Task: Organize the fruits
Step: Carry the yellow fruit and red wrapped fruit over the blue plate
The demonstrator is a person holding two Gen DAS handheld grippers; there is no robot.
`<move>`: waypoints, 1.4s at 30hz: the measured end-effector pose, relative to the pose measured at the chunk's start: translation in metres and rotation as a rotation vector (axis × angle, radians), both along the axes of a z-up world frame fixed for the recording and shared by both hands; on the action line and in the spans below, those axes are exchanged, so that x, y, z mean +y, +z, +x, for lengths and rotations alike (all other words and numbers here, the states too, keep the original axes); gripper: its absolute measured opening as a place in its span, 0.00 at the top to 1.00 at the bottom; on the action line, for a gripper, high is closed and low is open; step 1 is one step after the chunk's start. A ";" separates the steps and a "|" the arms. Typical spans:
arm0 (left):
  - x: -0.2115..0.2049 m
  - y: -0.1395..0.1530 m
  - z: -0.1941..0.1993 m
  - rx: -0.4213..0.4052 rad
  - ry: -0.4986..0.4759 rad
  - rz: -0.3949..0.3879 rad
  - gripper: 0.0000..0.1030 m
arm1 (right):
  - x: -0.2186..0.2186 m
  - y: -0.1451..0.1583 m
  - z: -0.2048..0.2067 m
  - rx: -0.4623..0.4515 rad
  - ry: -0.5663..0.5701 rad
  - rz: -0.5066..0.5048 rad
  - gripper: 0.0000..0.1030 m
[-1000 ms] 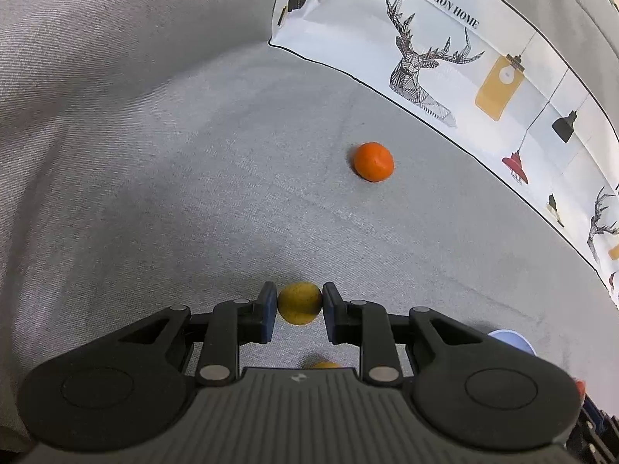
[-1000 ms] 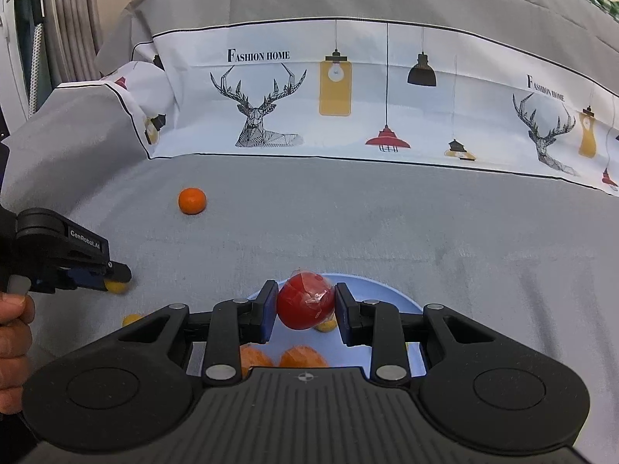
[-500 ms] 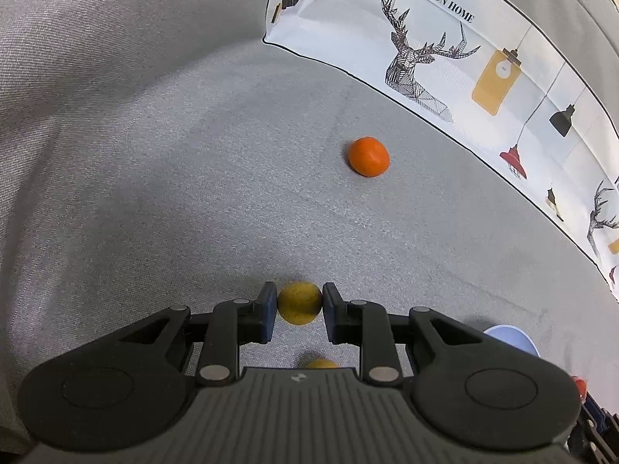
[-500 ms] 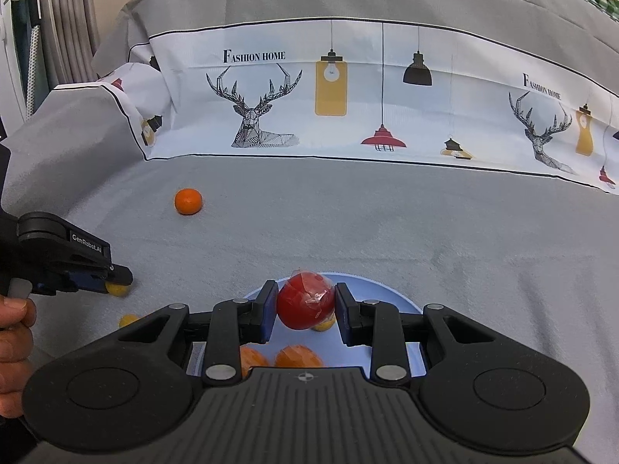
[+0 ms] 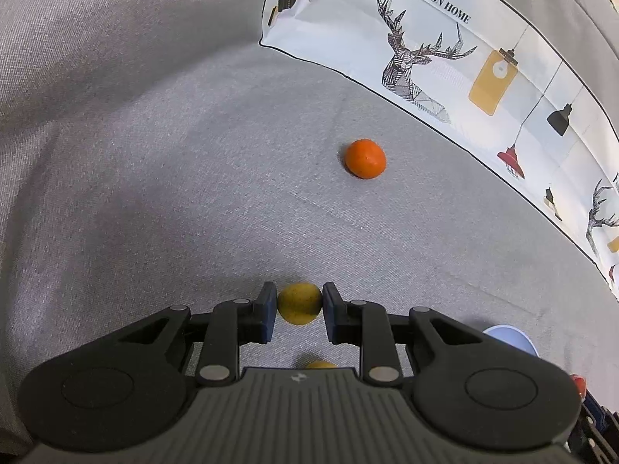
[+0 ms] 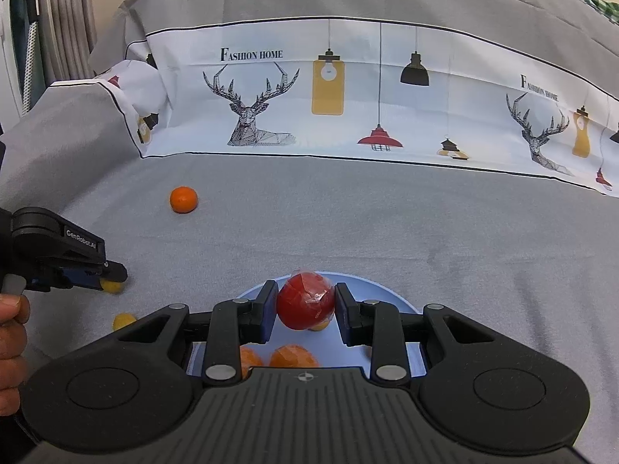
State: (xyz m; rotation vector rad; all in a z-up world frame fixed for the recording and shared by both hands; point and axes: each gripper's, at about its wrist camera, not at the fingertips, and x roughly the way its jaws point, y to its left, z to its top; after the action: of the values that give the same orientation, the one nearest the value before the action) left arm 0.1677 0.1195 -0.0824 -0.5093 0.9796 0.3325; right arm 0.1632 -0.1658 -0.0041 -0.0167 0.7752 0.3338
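My left gripper (image 5: 300, 303) is shut on a small yellow fruit (image 5: 299, 303) just above the grey cloth; it also shows in the right wrist view (image 6: 112, 284). A second yellow fruit (image 5: 319, 364) lies under it, also seen in the right wrist view (image 6: 123, 320). An orange (image 5: 365, 158) lies farther ahead, and shows in the right wrist view (image 6: 183, 199). My right gripper (image 6: 305, 305) is shut on a red fruit in plastic wrap (image 6: 305, 301), held over the blue plate (image 6: 371, 286). The plate holds two oranges (image 6: 292, 355) and a small yellow fruit (image 6: 319, 326).
A grey cloth (image 6: 425, 224) covers the surface. A white printed cloth with deer and lamps (image 6: 348, 92) rises along the back. The blue plate's rim (image 5: 510, 338) shows at the lower right of the left wrist view. A hand (image 6: 9, 344) holds the left gripper.
The left gripper with the yellow fruit has shifted slightly; the orange sits a little lower left in its view. The right gripper has barely moved.
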 end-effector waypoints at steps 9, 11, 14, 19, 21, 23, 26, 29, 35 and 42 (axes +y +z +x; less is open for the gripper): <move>-0.003 0.000 -0.001 -0.005 -0.013 0.007 0.73 | -0.011 -0.004 0.005 0.013 -0.063 -0.025 0.68; -0.005 0.000 0.000 -0.009 -0.027 0.009 0.73 | -0.014 -0.006 0.006 0.018 -0.084 -0.030 0.68; -0.010 -0.001 0.002 -0.026 -0.080 -0.036 0.73 | -0.020 -0.008 0.009 0.033 -0.125 -0.033 0.68; -0.036 0.006 0.006 -0.099 -0.255 -0.100 0.73 | -0.032 -0.011 0.015 0.071 -0.195 -0.007 0.68; -0.053 0.010 0.006 -0.132 -0.357 -0.109 0.73 | -0.034 -0.012 0.015 0.076 -0.210 -0.006 0.68; -0.074 0.013 0.005 -0.154 -0.481 -0.116 0.73 | -0.036 -0.012 0.015 0.072 -0.219 -0.011 0.68; -0.108 0.014 -0.003 -0.160 -0.668 -0.101 0.73 | -0.037 -0.012 0.015 0.071 -0.231 -0.014 0.68; -0.135 0.010 -0.011 -0.152 -0.819 -0.082 0.73 | -0.038 -0.013 0.016 0.075 -0.234 -0.013 0.68; -0.159 0.002 -0.023 -0.148 -0.935 -0.023 0.73 | -0.037 -0.014 0.017 0.083 -0.232 -0.016 0.68; -0.152 -0.001 -0.017 -0.133 -0.888 -0.045 0.50 | -0.034 -0.018 0.019 0.119 -0.211 -0.013 0.68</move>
State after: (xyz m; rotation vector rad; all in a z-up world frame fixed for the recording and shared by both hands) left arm 0.1509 -0.0322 -0.0833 -0.0982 0.9913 -0.5138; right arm 0.1821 -0.1996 -0.0226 0.0730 0.8884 0.1302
